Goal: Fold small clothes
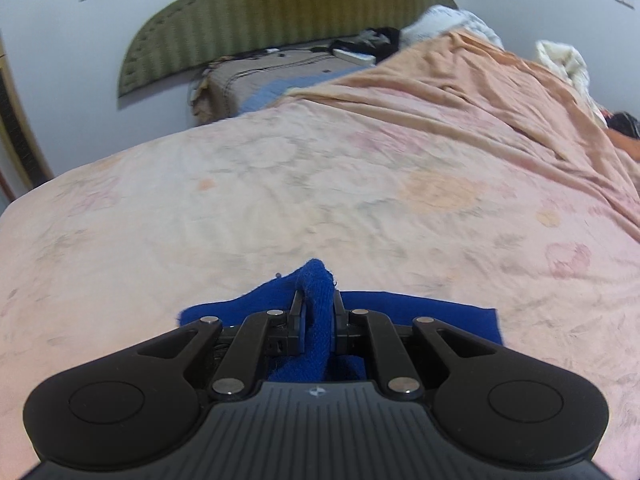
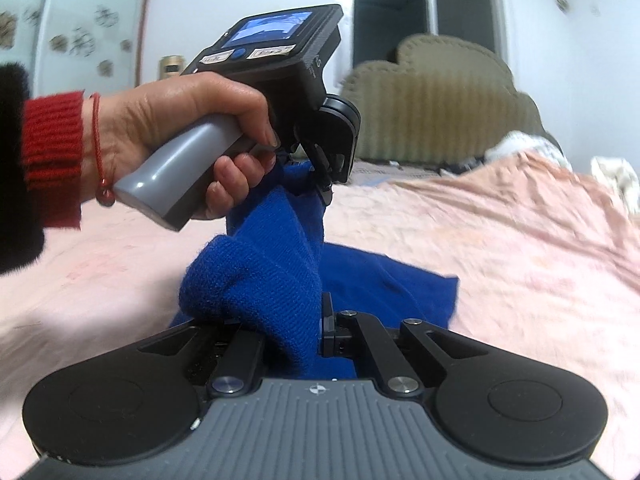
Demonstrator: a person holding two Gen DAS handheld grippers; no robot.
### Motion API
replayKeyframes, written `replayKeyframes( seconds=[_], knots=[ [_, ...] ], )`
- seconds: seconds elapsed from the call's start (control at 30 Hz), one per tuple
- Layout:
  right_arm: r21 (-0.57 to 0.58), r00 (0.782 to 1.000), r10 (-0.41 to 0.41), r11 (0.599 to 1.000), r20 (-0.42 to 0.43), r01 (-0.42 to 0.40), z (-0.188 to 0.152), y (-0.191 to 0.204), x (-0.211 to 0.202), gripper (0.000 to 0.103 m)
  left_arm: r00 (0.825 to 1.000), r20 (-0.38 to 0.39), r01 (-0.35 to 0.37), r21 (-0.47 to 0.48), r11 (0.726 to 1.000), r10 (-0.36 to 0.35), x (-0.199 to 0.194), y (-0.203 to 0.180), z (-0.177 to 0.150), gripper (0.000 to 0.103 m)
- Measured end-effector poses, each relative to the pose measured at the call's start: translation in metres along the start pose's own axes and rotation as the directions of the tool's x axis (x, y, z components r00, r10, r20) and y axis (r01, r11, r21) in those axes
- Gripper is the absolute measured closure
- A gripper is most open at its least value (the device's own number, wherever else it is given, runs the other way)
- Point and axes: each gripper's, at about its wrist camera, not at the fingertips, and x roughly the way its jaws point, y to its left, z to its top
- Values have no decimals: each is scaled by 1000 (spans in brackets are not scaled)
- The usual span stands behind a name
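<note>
A small blue knitted garment (image 1: 420, 312) lies partly on the pink bed sheet (image 1: 280, 200). My left gripper (image 1: 317, 300) is shut on a bunched fold of it, which sticks up between the fingers. In the right wrist view the garment (image 2: 272, 276) hangs between both grippers above the bed. My right gripper (image 2: 280, 312) is shut on a thick blue fold; the cloth hides its left finger. The left gripper (image 2: 320, 184) shows there too, held by a hand, shut on the garment's upper edge.
A peach blanket (image 1: 500, 92) is heaped along the bed's right side. A green padded headboard (image 1: 260, 12) stands at the far end, with dark items and a pillow below it. The person's hand and red cuff (image 2: 52, 152) reach in from the left.
</note>
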Motion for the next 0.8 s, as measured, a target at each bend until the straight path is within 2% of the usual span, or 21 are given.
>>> replayKeyframes(
  seconds=[0.2, 0.37, 0.47, 0.5, 0.53, 0.57, 0.6, 0.63, 0.8],
  knots=[
    [124, 999, -1, 992, -49, 7, -13, -34, 3, 99, 1000, -27, 18, 67, 998, -16, 24, -39, -4, 93],
    [297, 990, 73, 954, -117, -35, -25, -63, 12, 97, 999, -39, -12, 114, 993, 17, 35, -57, -9, 90],
    [343, 986, 89, 939, -141, -36, -30, -68, 14, 88, 999, -43, -3, 107, 994, 7, 35, -59, -7, 78],
    [351, 985, 92, 936, -145, -35, -32, -70, 14, 83, 999, -38, -3, 106, 994, 7, 34, -59, -7, 69],
    [355, 984, 94, 934, -150, -35, -32, -70, 15, 78, 1000, -28, -9, 107, 994, 12, 33, -60, -5, 55],
    [359, 983, 95, 933, -154, -34, -35, -72, 14, 78, 1000, -14, -16, 107, 994, 18, 30, -60, -5, 45],
    [360, 983, 96, 932, -157, -34, -36, -72, 15, 78, 1000, 5, -26, 107, 994, 26, 27, -61, -3, 29],
    [360, 983, 96, 932, -158, -33, -37, -71, 15, 78, 999, 35, -43, 105, 994, 40, 22, -60, -3, 23],
    [382, 979, 113, 923, -172, -39, -39, -76, 20, 74, 991, 112, -82, 48, 995, 77, -7, -38, 3, 23]
  ],
)
